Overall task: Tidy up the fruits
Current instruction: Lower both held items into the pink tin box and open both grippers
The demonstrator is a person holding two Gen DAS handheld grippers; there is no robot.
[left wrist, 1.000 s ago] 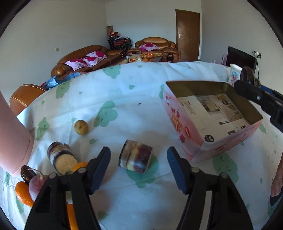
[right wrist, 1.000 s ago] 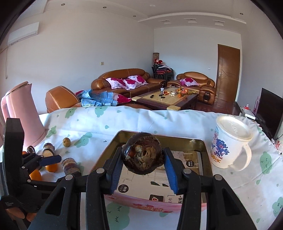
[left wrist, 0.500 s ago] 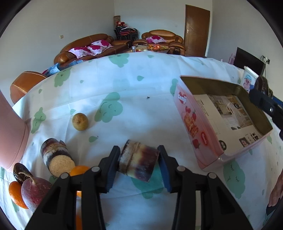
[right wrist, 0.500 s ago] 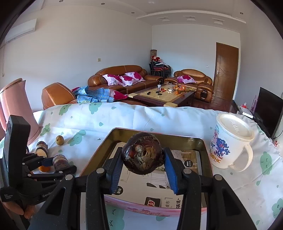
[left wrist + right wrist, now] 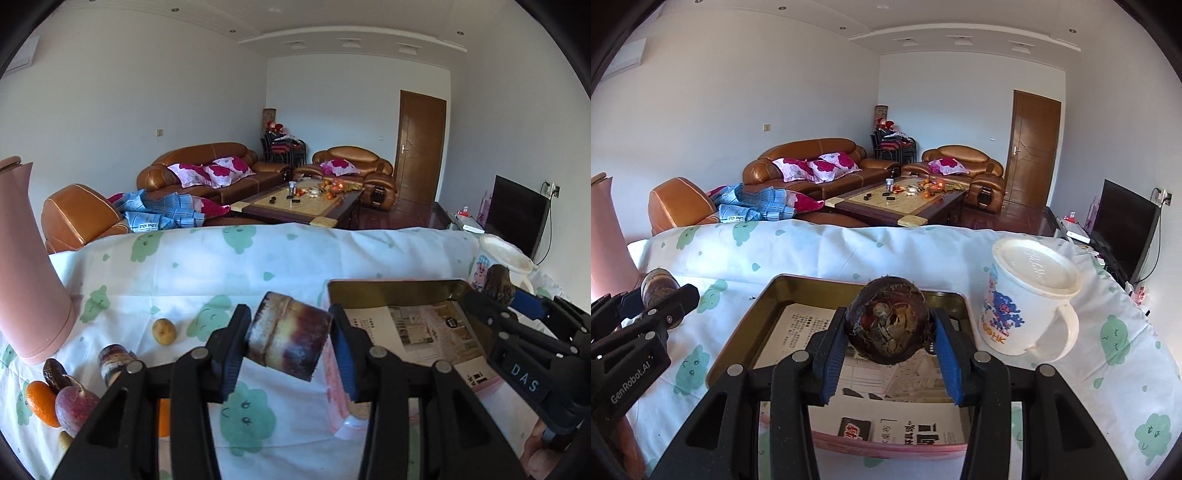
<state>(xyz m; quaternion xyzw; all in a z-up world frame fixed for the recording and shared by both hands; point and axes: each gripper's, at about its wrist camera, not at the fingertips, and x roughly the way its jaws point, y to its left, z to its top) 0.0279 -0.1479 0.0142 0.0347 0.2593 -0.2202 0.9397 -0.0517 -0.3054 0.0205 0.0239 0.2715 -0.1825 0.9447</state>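
Sugarcane segment (image 5: 288,334) rides clear of the counter (image 5: 288,258), pinched end to end between the pads of our left claw (image 5: 290,341), just left of the pink box (image 5: 424,332) whose open top shows a printed paper lining. Our right claw (image 5: 890,334) clamps a dark, rough, round fruit (image 5: 889,320) and holds it above the middle of that same box (image 5: 768,306); from the left wrist view the right claw (image 5: 498,291) shows at the far right edge with its dark load. On the counter's cloud-print cloth, a second cane piece (image 5: 114,360) stands at lower left, a small yellow-brown fruit (image 5: 164,331) lies just beyond it, and an orange (image 5: 40,402), a reddish apple (image 5: 75,410) and a dark fruit (image 5: 53,373) bunch together near the foot of a pink jug (image 5: 29,280). A lidded white mug (image 5: 1030,299) with a cartoon print sits right of the box, close to its wall. Behind the counter we see brown leather sofas (image 5: 809,166) and a coffee table (image 5: 901,203).
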